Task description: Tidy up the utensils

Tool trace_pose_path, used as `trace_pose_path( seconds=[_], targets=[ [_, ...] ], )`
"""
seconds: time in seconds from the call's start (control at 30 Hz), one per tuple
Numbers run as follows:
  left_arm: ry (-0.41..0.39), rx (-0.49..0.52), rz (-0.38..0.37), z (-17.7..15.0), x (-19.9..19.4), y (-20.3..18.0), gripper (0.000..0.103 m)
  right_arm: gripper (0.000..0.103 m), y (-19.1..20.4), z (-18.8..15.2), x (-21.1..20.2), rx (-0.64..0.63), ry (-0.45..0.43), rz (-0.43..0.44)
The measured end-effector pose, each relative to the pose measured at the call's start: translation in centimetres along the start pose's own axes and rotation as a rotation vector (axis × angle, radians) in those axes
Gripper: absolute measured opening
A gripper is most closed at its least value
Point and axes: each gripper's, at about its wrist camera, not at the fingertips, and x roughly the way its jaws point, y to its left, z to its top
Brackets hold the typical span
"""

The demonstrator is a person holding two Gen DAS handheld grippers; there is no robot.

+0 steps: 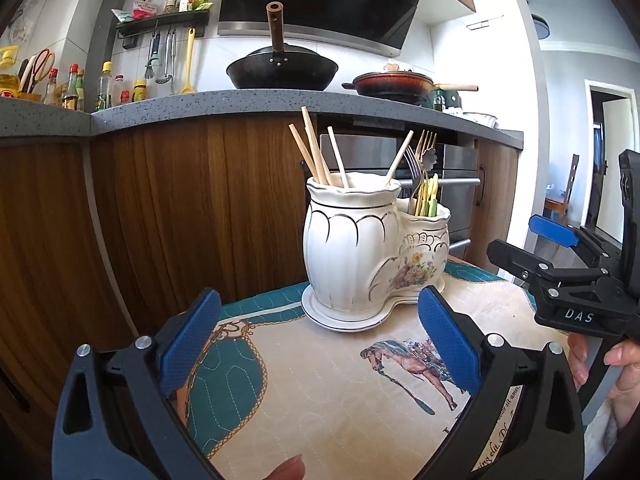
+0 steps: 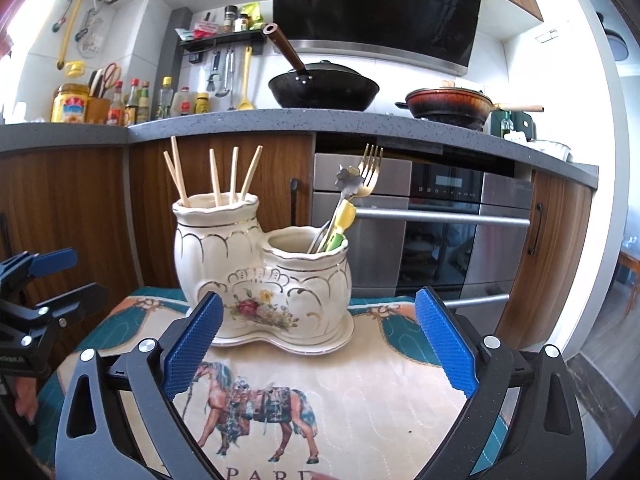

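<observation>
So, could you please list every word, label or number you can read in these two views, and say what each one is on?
"DAS": white letters on the black body of the right gripper.
"PAR": large letters, cut off at the frame's lower edge, on the horse-print cloth.
Curved script at the cloth's edge in the left wrist view: too distorted to read.
Bottle labels and oven panel: too small to read.

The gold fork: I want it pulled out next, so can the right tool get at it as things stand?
Probably yes. The right tool is open and empty, facing the ceramic holder. The gold fork stands tall above the shorter cup, with only the flower-ended utensil crowding it.
</observation>
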Motion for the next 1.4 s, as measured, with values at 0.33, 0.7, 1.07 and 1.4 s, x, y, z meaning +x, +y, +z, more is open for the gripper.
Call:
trace_pose_path(
  seconds=[0.33, 0.7, 1.07, 1.4],
  targets=[
    [0.001, 0.001, 0.000, -0.01, 0.01, -0.01, 0.097, 0.097, 0.33, -0.07, -0.07, -0.012, -0.003, -0.002],
    [0.001, 0.001, 0.001, -0.01, 0.00, -0.06, 0.097, 0.097, 0.30, -0.05, -0.07, -0.014, -0.003, -0.002],
    [0.003, 0.000, -0.001, 0.04, -0.03, -0.07, 0.097, 0.098, 0.31, -0.03, -0.07, -0.015, -0.002, -0.002],
    [0.003, -0.001, -0.003, 0.03, -0.02, -0.06, 0.097, 0.098, 0.27, -0.04, -0.06, -0.015, -0.001, -0.002]
  ],
)
